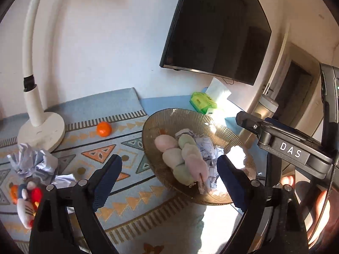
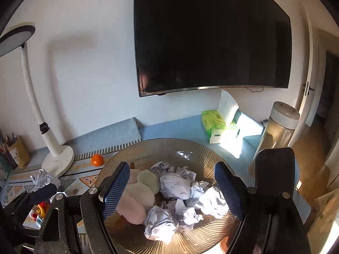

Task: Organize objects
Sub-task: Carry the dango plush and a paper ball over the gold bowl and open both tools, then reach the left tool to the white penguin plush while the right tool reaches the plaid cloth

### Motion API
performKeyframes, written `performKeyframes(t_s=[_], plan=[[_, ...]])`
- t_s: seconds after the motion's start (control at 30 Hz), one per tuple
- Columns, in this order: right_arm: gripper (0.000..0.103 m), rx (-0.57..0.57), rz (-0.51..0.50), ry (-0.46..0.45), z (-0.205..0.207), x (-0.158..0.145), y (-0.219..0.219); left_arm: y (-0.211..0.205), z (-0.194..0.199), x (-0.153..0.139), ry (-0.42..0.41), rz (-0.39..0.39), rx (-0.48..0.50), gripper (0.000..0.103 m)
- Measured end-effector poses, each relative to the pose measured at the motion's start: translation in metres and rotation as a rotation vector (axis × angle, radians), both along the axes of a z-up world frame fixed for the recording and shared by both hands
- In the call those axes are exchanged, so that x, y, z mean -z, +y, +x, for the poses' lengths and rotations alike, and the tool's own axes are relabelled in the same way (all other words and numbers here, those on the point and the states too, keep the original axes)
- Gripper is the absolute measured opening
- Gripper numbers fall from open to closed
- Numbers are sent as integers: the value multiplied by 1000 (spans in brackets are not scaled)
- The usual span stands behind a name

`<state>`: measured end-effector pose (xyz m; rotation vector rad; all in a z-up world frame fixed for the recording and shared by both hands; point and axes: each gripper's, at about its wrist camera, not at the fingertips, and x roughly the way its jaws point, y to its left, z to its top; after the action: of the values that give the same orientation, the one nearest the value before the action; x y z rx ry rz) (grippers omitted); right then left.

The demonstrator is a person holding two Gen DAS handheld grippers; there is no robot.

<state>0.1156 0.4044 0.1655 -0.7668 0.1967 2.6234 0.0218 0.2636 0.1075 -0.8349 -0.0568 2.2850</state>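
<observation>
Above the ribbed glass bowl on the patterned mat, both the left gripper and right gripper stand wide open, gripping nothing. Pastel plush dumplings and crumpled paper balls lie inside the bowl; a tangerine sits on the mat near the lamp base.

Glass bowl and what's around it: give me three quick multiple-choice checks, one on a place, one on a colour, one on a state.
1. Where is the orange?
A. in the glass bowl
B. on the patterned mat, between lamp base and bowl
C. on the tissue pack

2. What colour is the tissue pack?
A. green
B. red
C. black

3. How do the right gripper's jaws stand?
A. clamped on a paper ball
B. clamped on the bowl's rim
C. open, holding nothing

Answers:
1 B: it sits on the patterned mat, left of the glass bowl and right of the lamp base.
2 A: its wrapper is bright green.
3 C: the pads stand wide apart above the crumpled paper balls.
</observation>
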Motion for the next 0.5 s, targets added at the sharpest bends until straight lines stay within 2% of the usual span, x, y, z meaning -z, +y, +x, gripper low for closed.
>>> performKeyframes(t_s=[0.13, 0.2, 0.27, 0.4, 0.5], plan=[[89, -121, 20, 34, 0, 2, -47, -78, 18, -11, 30, 27, -157, 91], [96, -178, 16, 48, 0, 9, -71, -122, 25, -14, 45, 26, -268, 100], [98, -239, -4, 38, -4, 24, -92, -164, 31, -11, 57, 12, -370, 102], [98, -351, -69, -16, -18, 71, -123, -234, 27, 7, 16, -47, -555, 102], [98, -376, -74, -60, -26, 100, -136, -272, 20, 26, -5, -86, -668, 102]])
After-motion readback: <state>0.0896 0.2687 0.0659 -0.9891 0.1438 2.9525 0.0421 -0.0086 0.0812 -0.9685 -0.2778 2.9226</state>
